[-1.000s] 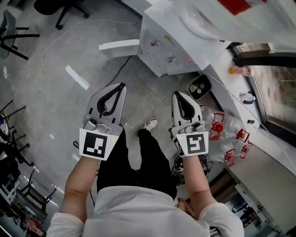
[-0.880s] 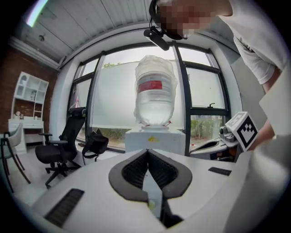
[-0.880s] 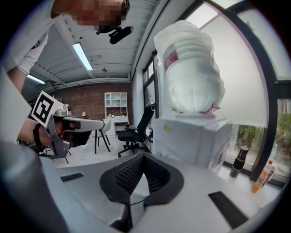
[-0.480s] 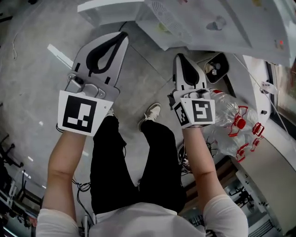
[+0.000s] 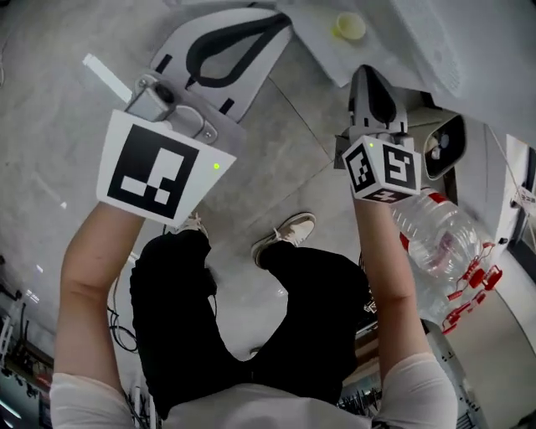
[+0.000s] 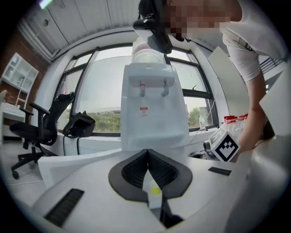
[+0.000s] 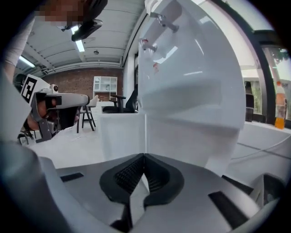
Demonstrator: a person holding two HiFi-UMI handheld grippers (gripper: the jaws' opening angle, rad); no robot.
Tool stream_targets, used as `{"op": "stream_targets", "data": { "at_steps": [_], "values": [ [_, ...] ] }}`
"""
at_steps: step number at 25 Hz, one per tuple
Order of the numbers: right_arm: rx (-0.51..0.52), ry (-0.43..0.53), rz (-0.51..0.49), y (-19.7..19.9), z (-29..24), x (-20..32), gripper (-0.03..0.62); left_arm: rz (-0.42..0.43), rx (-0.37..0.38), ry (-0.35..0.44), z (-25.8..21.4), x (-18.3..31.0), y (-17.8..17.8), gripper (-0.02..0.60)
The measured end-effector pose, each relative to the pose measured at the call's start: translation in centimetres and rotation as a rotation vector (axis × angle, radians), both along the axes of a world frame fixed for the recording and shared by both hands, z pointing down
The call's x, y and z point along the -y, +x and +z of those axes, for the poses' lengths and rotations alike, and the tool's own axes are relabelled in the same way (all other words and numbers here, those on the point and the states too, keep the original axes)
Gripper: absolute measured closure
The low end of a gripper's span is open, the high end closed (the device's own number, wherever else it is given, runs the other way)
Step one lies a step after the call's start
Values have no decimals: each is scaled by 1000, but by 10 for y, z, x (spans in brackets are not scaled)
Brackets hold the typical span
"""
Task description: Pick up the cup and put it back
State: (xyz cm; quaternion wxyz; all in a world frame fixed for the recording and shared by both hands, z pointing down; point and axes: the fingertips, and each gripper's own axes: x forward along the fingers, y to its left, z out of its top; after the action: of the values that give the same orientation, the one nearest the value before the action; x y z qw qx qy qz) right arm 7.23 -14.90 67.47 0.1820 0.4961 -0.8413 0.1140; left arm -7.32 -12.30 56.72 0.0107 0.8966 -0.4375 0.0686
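Note:
A small pale yellow cup point(image 5: 347, 27) sits on the white water dispenser point(image 5: 402, 38) at the top of the head view. My left gripper point(image 5: 283, 18) reaches in from the left, its tips just left of the cup, jaws shut on nothing. My right gripper point(image 5: 367, 72) is lower and to the cup's right, also shut and empty. In the left gripper view the shut jaws point(image 6: 148, 152) point at the dispenser's front point(image 6: 154, 113) with its two taps. In the right gripper view the shut jaws point(image 7: 144, 156) face the dispenser's side point(image 7: 191, 91).
Clear water bottles with red caps point(image 5: 440, 239) lie on the floor at the right, beside a dark bin point(image 5: 444, 144). The person's legs and shoes point(image 5: 289, 236) are below the grippers. A black office chair point(image 6: 34, 132) and desks stand left of the dispenser.
Both grippers have moved forward and up toward the dispenser, and the head view has followed. The yellow cup has come into sight. Both stay shut.

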Motion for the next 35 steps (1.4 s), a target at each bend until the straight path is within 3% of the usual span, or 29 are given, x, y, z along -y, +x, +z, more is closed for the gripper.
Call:
{"op": "stream_targets", "data": {
  "at_steps": [5,11,16,21,27,30,35],
  "values": [
    [-27,53,2,8,71,31,574,-4,-11,-79,88,26,2,558],
    [-36,82,-18,22,127,57,574,50,-21,-106,141,53,29,558],
    [-28,16,-34,21,168,61,572,120,37,-89,160,53,46,558],
    [-83,44,-13,24,180,61,572,96,-35,-130,166,50,52,558],
    [-108,65,-18,16,184,73,571,86,-25,-146,177,39,48,558],
    [-79,22,23,20,193,80,509,58,-27,-148,174,37,44,558],
    [-64,9,80,20,198,95,489,53,-36,-143,161,32,43,558]
  ]
}}
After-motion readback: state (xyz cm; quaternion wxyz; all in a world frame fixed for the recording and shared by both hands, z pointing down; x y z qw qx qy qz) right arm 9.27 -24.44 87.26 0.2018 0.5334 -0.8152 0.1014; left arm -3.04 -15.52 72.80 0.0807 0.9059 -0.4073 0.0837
